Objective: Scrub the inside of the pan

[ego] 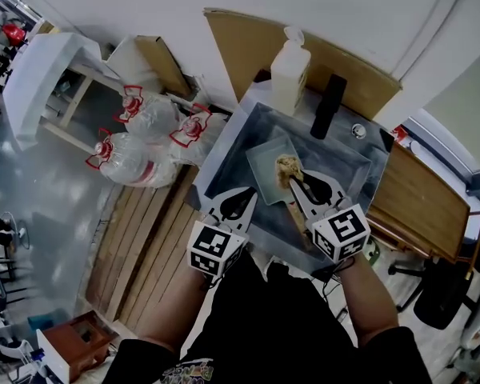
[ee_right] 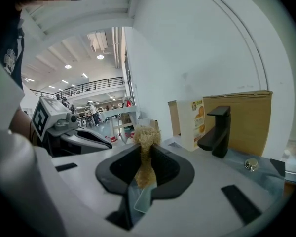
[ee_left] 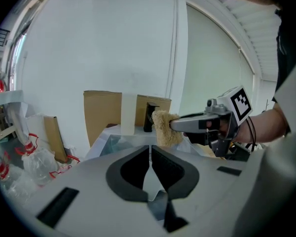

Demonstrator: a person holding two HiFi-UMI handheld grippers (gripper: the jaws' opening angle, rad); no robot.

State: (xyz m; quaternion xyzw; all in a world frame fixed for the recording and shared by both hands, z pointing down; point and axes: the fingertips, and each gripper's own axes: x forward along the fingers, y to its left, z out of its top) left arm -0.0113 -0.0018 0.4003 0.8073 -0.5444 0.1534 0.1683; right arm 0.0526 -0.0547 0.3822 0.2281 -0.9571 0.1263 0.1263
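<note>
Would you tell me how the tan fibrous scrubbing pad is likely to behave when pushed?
The tan fibrous scrubbing pad probably squashes easily: it pinches thin between the right gripper's jaws. It looks light and springy, its free end puffing out. Its rough fibres likely resist slipping.

Tan, fuzzy sponge above a pale greenish-grey pan; behind the pan, a black faucet and a white bottle.

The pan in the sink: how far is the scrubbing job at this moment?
Done: the right gripper is shut on the sponge. In hand: the sponge hangs over the pan in the sink; contact is not clear. Still to do: the scrubbing itself; the left gripper is shut and empty.
</note>
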